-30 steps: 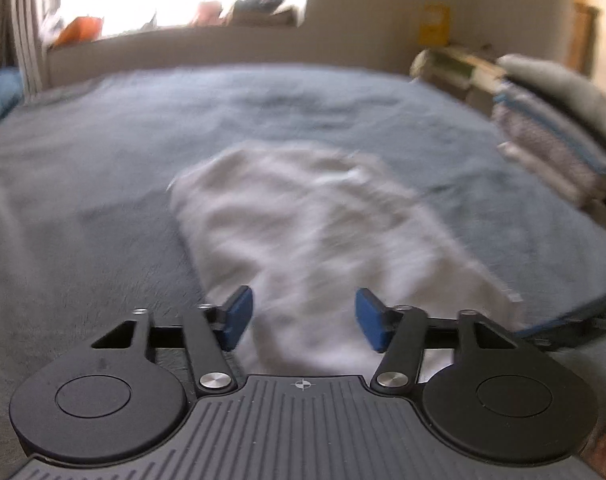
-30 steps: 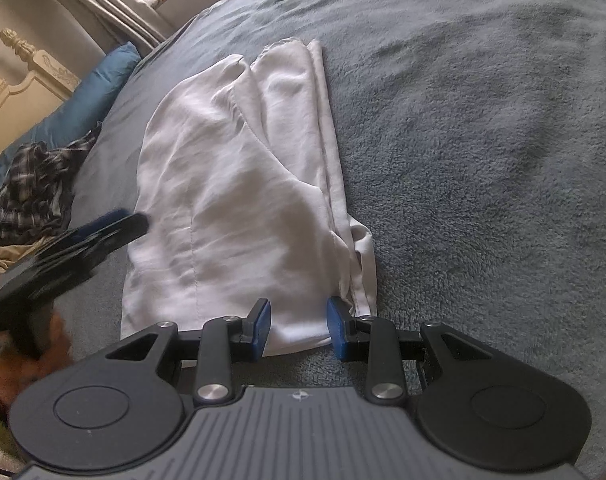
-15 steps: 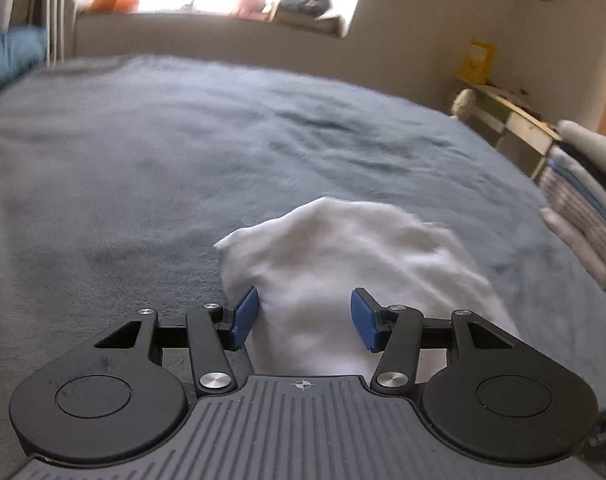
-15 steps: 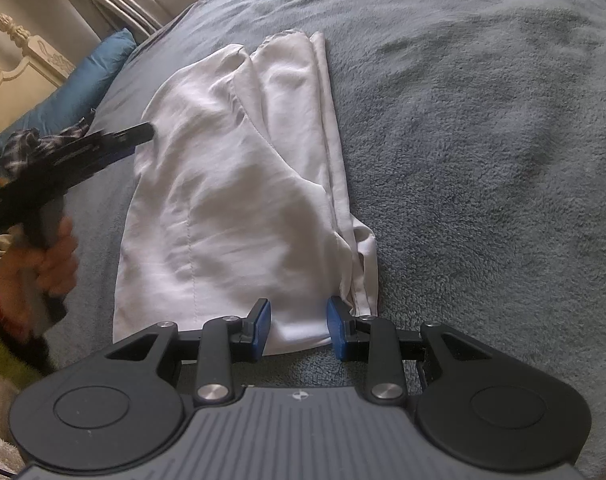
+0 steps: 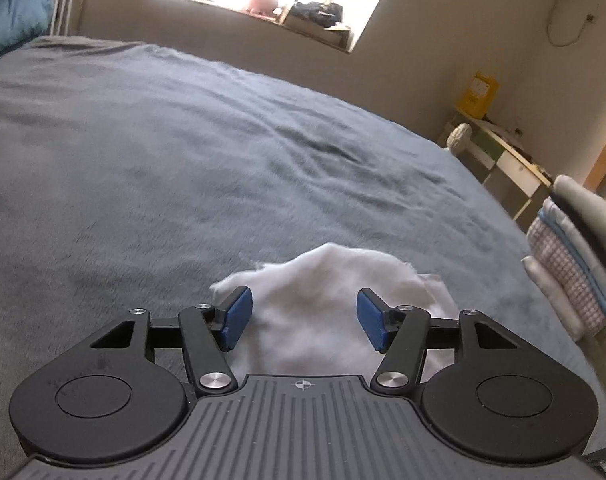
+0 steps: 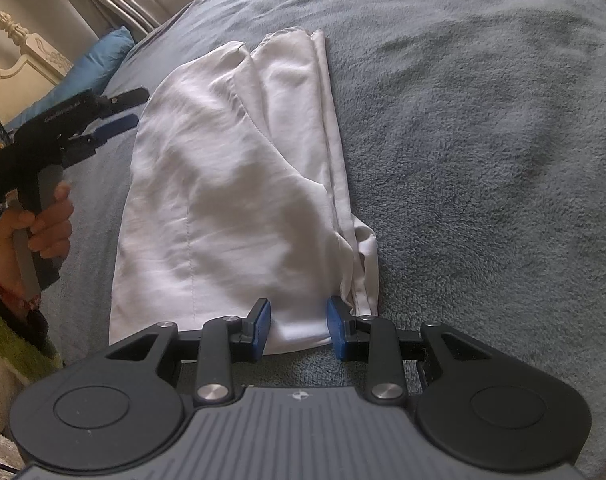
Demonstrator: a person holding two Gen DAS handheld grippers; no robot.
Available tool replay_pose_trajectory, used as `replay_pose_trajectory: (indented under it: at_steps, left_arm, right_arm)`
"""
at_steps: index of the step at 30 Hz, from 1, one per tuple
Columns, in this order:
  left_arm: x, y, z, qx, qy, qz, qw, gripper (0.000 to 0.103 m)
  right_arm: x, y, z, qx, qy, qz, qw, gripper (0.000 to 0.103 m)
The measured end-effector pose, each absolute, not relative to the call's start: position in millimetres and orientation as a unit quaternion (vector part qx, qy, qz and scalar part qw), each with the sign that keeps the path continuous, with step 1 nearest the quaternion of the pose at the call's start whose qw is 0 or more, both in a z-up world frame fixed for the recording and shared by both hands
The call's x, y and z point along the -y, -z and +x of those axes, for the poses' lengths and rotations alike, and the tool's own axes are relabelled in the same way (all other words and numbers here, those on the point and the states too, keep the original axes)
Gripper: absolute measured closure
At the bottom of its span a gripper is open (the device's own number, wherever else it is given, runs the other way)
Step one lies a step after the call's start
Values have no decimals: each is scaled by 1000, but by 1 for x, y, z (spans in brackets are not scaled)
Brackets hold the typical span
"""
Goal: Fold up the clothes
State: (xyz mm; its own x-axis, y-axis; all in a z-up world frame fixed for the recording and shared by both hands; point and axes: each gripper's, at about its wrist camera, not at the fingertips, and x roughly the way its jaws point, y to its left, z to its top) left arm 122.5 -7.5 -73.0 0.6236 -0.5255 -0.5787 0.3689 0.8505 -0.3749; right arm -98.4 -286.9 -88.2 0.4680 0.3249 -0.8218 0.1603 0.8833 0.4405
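A white garment (image 6: pixel 231 184) lies flat and lengthwise on the grey-blue blanket (image 6: pixel 483 140), with a narrow folded strip along its right side. My right gripper (image 6: pixel 299 328) is open at the garment's near hem, and the cloth edge lies between its blue pads. In the right wrist view a hand (image 6: pixel 43 224) holds my left gripper (image 6: pixel 137 108) beside the garment's far left edge. In the left wrist view my left gripper (image 5: pixel 305 318) is open, hovering over one end of the white garment (image 5: pixel 335 280), with nothing between its pads.
A stack of folded clothes (image 5: pixel 575 264) sits at the bed's right edge, with a desk (image 5: pixel 515 160) behind it. A blue pillow (image 6: pixel 91 64) and a cream headboard (image 6: pixel 19 56) are at the far left. A green rug (image 6: pixel 11 332) lies beside the bed.
My left gripper has moved up along the garment's left side to its far end, so less cloth shows in its view. My right gripper has stayed at the near hem.
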Motion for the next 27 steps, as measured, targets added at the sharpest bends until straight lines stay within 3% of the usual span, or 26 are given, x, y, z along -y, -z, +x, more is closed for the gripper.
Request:
replay_pose_trajectory:
  at_steps: [9,12,17,27]
  left_arm:
    - [20,69,141,-339,238,-107,904,39]
    - [42,65,141,-329,228,-44,915,31]
    - [72,82,153,-351,198,40,914,31]
    - [39,36,103,-315,222,-2,923,29]
  right_arm:
    - [291,89,-102,-509,-50,239,825,70]
    - [291,89,-103,-510,-50,239,825,70]
    - [291,88,-105,-509,-50,237,826,70]
    - [293,89,-111,-502,-50,245,828,70]
